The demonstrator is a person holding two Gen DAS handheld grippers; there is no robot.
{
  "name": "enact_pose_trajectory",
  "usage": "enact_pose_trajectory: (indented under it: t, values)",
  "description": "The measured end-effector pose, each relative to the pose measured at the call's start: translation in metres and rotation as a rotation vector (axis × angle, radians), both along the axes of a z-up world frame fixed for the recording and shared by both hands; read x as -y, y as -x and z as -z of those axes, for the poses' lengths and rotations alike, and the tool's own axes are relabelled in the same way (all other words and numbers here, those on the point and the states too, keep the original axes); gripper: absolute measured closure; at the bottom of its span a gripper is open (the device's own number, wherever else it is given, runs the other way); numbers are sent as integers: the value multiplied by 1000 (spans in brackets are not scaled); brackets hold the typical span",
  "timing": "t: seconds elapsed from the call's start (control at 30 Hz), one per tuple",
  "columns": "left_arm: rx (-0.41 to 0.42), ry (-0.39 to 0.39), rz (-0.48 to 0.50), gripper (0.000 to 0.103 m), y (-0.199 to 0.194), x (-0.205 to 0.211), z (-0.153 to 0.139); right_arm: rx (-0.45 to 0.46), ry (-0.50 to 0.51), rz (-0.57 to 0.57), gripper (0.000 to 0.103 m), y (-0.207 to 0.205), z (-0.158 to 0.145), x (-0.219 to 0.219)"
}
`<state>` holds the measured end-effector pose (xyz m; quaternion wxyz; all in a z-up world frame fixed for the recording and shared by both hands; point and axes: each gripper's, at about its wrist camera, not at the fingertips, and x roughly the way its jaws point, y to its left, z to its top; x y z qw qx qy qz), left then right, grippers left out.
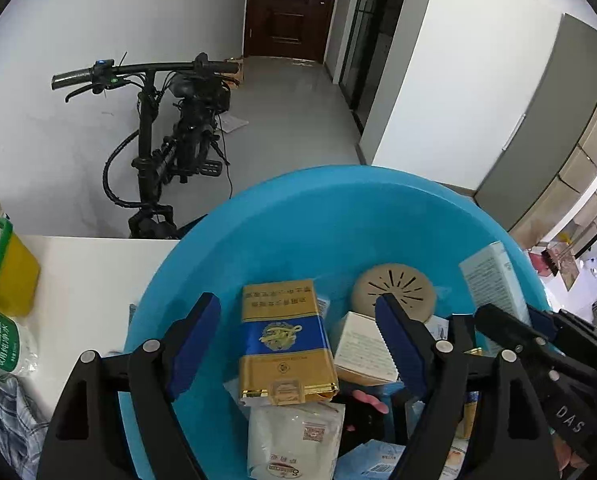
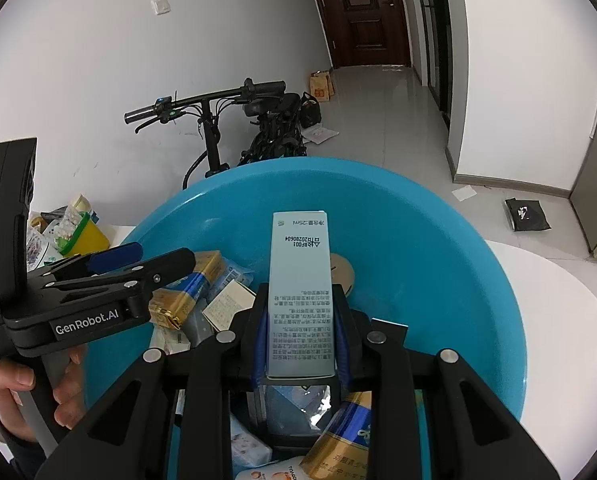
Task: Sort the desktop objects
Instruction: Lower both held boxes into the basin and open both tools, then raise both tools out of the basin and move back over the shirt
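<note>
Both fingers of the right gripper [image 2: 300,344] squeeze a tall pale box [image 2: 300,280], held over the blue tub [image 2: 438,240]. Inside that tub, the gold and blue pack [image 1: 284,340] lies loose between the left gripper's [image 1: 298,344] wide-apart fingers, touching neither.

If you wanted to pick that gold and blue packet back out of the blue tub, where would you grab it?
Probably across its two long edges at the blue band, coming down from above. The gold and blue packet lies flat and face up on the pile in the blue tub, between the open left gripper's fingers, narrower than their gap.
</note>
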<state>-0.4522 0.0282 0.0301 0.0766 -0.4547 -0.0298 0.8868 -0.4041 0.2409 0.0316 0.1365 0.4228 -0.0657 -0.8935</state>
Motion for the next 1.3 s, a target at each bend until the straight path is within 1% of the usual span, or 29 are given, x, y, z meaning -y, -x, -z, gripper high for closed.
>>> enact_pose_trajectory:
  t: [0.2, 0.43, 0.47, 0.5, 0.57, 0.67, 0.73, 0.8, 0.87, 0.93, 0.97, 1.03, 1.07, 1.13, 1.17, 1.2, 1.27, 1.3]
  values:
    - [-1, 21, 23, 21, -2, -6, -1, 12, 25, 13, 77, 4, 3, -5]
    - [-3, 29, 26, 21, -4, -7, 0, 17, 8, 30, 75, 4, 3, -6]
    - [-7, 29, 21, 21, -4, -6, -1, 19, 2, 35, 70, 4, 3, -6]
    - [-9, 29, 16, 21, -4, -5, -2, 20, -1, 39, 59, 4, 3, -7]
    - [-13, 26, 5, 21, -4, -3, -3, 14, 3, 56, 48, 3, 2, -8]
    - [-16, 22, -3, 21, -3, 1, -4, 4, 9, 70, 48, 3, 1, -12]
    - [-20, 26, -7, 21, -3, 2, -4, 4, 11, 77, 44, 3, 0, -14]
    - [-24, 38, -12, 21, -3, 3, -5, 6, 13, 100, 32, 4, 0, -19]
    - [-34, 44, -14, 21, -3, 3, -7, 3, 19, 134, 27, 4, -1, -24]
    - [-78, 38, -18, 21, -7, 5, -14, -6, 24, 166, 21, 4, -4, -29]
    - [-125, 38, -29, 21, -12, 6, -22, -14, 19, 181, 15, 3, -6, -31]
    - [-208, 36, -41, 21, -23, 7, -34, -50, -14, 220, 14, -1, -13, -32]
    - [-273, 40, -47, 21, -31, 8, -44, -72, -34, 232, 14, -4, -17, -31]
    - [-355, 55, -59, 14, -44, 9, -57, -124, -58, 229, 13, -10, -28, -28]
    - [-411, 68, -72, 11, -52, 10, -66, -152, -66, 222, 10, -14, -34, -27]
    - [-438, 75, -85, 11, -57, 11, -72, -181, -74, 217, 6, -18, -40, -26]
    - [-487, 84, -127, 10, -69, 16, -84, -237, -92, 216, 1, -26, -53, -23]
    - [-512, 71, -133, 10, -76, 19, -91, -267, -100, 219, 1, -31, -59, -22]
